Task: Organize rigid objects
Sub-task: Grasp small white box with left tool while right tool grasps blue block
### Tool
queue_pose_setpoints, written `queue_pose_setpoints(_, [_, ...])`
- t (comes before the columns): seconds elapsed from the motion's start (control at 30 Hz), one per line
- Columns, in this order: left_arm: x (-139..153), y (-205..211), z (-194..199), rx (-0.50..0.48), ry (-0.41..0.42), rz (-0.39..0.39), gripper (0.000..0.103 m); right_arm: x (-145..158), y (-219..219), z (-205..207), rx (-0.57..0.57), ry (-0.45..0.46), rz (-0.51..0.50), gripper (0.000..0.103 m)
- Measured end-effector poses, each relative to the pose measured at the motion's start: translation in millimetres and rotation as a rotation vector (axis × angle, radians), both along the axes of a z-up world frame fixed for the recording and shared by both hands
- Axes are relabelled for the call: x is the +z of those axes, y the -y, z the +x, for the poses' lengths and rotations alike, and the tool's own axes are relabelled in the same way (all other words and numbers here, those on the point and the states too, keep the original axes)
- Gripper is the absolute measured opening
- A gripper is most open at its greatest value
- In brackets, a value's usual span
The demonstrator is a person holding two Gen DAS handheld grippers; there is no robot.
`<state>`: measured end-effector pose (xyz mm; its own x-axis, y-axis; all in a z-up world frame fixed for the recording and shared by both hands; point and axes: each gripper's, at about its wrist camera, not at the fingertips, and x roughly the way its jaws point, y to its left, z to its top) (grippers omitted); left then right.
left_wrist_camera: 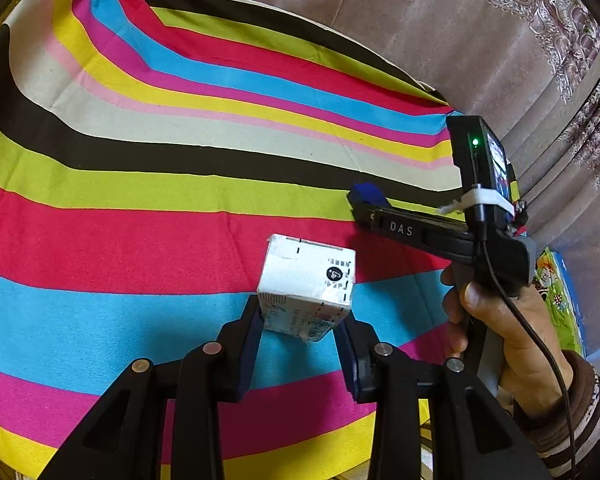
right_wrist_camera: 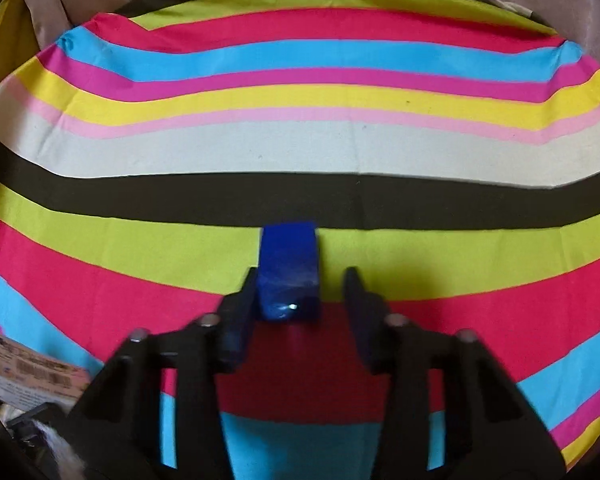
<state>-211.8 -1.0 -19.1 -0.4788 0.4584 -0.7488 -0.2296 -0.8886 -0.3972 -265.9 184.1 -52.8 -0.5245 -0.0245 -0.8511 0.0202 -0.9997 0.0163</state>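
The left gripper (left_wrist_camera: 300, 328) is clamping a white carton (left_wrist_camera: 306, 292) above the striped cloth (left_wrist_camera: 140, 160). The right gripper (right_wrist_camera: 300, 300) is straddling a blue block (right_wrist_camera: 288, 272), lying lengthwise away from it; only its left pad is touching, jaws not yet clamped.

Striped cloth (left_wrist_camera: 140, 160) — brownish curtain (left_wrist_camera: 420, 32) behind it.
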Motion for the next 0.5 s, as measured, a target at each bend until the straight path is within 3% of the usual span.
queue_pose_setpoints(0.5, [9.2,-1.7,14.4,0.025,-0.022,0.009,0.036,17.6,-2.4,48.6,0.023,-0.038,-0.041,0.031])
